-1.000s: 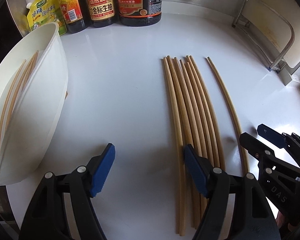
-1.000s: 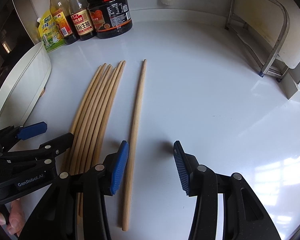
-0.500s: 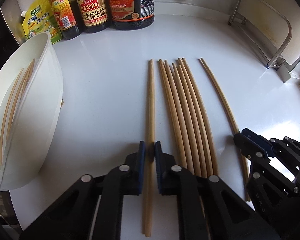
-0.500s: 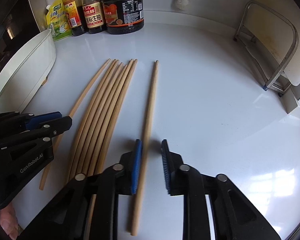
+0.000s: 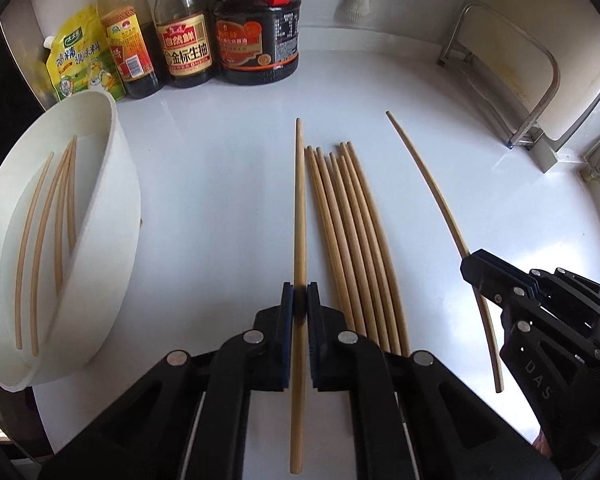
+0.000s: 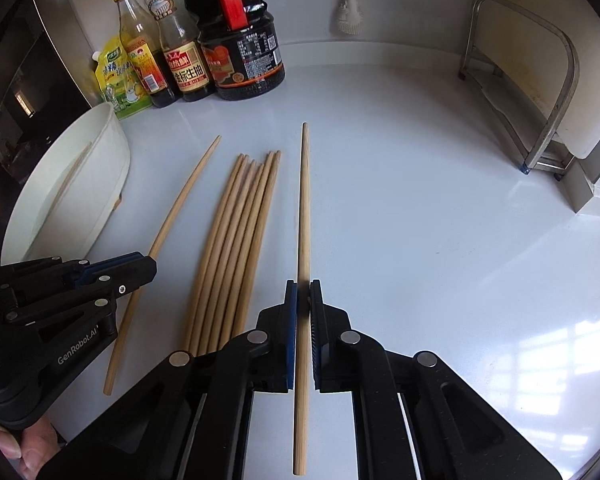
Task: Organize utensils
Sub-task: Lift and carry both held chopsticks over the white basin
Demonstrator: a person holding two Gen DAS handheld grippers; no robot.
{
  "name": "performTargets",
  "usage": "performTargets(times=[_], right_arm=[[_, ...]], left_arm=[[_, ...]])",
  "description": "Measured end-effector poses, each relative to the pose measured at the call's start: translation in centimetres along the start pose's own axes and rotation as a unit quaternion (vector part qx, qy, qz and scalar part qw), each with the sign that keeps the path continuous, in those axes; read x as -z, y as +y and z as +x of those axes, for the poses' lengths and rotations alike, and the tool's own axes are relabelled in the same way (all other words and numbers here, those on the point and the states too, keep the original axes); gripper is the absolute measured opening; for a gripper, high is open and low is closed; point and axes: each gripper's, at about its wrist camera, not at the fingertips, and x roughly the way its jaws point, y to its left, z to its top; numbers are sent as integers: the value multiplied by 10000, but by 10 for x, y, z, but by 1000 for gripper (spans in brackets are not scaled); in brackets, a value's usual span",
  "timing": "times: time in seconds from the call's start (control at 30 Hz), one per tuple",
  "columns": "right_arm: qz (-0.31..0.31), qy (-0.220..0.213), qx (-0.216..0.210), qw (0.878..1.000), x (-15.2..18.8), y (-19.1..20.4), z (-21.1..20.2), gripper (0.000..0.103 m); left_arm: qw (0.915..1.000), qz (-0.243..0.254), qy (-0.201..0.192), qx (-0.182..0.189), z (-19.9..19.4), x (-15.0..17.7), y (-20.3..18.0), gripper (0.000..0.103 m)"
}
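Note:
In the left wrist view my left gripper (image 5: 299,296) is shut on one wooden chopstick (image 5: 299,200), held above the white counter beside the loose pile of chopsticks (image 5: 352,240). At that view's right edge my right gripper (image 5: 470,265) is shut on another chopstick (image 5: 428,184). The right wrist view shows the right gripper (image 6: 303,292) clamped on its chopstick (image 6: 305,200), with the pile (image 6: 240,240) to its left and the left gripper (image 6: 150,266) further left. A white oval holder (image 5: 116,208) on the left has several chopsticks (image 5: 40,240) in it.
Sauce bottles (image 5: 188,40), a dark jug (image 5: 256,40) and a yellow pouch (image 5: 80,60) line the back wall. A metal rack (image 5: 540,92) stands at the right. A person's fingers (image 6: 20,448) show at the lower left of the right wrist view.
Both grippers went from open to shut, each on one chopstick. Both chopsticks have risen off the counter, away from the pile.

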Motion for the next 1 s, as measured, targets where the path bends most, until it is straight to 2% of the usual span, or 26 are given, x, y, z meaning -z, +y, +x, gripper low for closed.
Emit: performTargets(times=[0.2,0.47,0.77,1.0], right_arm=[[-16,-294,-155,9994,-25,27,-27,6],[-163,-498,-607,9968,-65,95,-32,6],[-550,-247,-956,9936,-98,194,11,6],[-775,105,-1043,9915,-109,248,49,6]], left_arm=[[9991,-8,-417,51,-45,-15,24,7],[9964,-215,-792,-229,-85,-31,98,7],[9950,-571,-559,-593,-66,-32,200,7],[9949,-697,-293,-674,-42,-29,253,7]])
